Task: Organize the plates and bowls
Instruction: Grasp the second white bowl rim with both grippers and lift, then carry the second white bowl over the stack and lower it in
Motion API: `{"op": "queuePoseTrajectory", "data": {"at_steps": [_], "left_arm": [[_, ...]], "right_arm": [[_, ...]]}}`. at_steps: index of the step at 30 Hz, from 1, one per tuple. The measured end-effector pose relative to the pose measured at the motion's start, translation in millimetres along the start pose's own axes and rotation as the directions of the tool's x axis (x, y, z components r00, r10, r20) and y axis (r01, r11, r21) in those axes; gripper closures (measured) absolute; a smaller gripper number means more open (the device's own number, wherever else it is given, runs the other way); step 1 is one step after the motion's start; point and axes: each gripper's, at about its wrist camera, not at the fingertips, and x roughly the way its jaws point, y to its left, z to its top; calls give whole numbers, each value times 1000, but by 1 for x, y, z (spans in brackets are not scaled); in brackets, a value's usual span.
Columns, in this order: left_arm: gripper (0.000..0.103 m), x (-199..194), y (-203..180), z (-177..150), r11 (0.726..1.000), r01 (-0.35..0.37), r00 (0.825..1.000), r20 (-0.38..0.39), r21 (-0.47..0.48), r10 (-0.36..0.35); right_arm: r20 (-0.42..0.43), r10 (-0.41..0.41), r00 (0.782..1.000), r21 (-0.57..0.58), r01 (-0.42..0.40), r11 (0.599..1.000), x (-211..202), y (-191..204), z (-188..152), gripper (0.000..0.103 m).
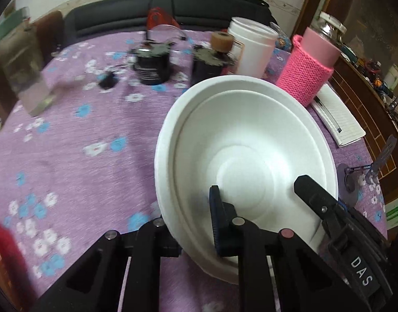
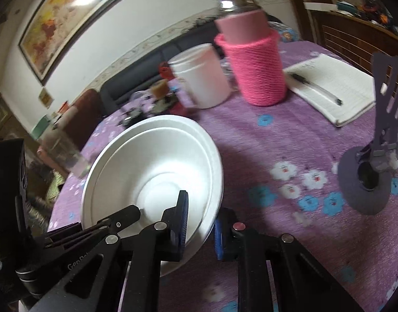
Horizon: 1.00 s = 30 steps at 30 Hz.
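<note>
Two white bowls [image 1: 240, 135] are nested one inside the other and tilted above the purple flowered tablecloth [image 1: 69, 135]. My left gripper [image 1: 188, 208] is shut on the near-left rim, with one finger inside the bowl and the other under its wall. In the right wrist view the same bowls [image 2: 152, 156] lean to the left. There my right gripper [image 2: 201, 208] is shut on the near rim, one blue pad inside and one outside. Each gripper shows in the other's view: the right gripper [image 1: 310, 195] at the bowls' right side, the left gripper [image 2: 131, 213] at their left.
Behind the bowls stand a jar in a pink knitted sleeve [image 1: 305, 78], a white tub [image 1: 253, 49] and dark round items [image 1: 152, 65]. A notebook with a pen [image 2: 329, 91] lies at the right. A purple phone stand [image 2: 373, 161] is near the right edge, a clear glass [image 1: 27, 78] far left.
</note>
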Motion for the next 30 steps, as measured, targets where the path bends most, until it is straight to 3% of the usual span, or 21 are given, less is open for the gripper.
{"op": "queuePoseTrajectory", "data": {"at_steps": [11,26,30], "left_arm": [[87,-92,88,-51,981,-96,990,88,-167,112],[87,-195,225,-128,900,-175,957,146,-399,251],[87,-216,239,-130,901,-162,948,189,-403,256]], "right_arm": [[-40,146,988,-231,-151,961,-26,113,-48,84],[-197,254,947,-370,-312,875,-34,261,-123,84],[-226,262,938,-362,-331,872,-29,281,-129,83]]}}
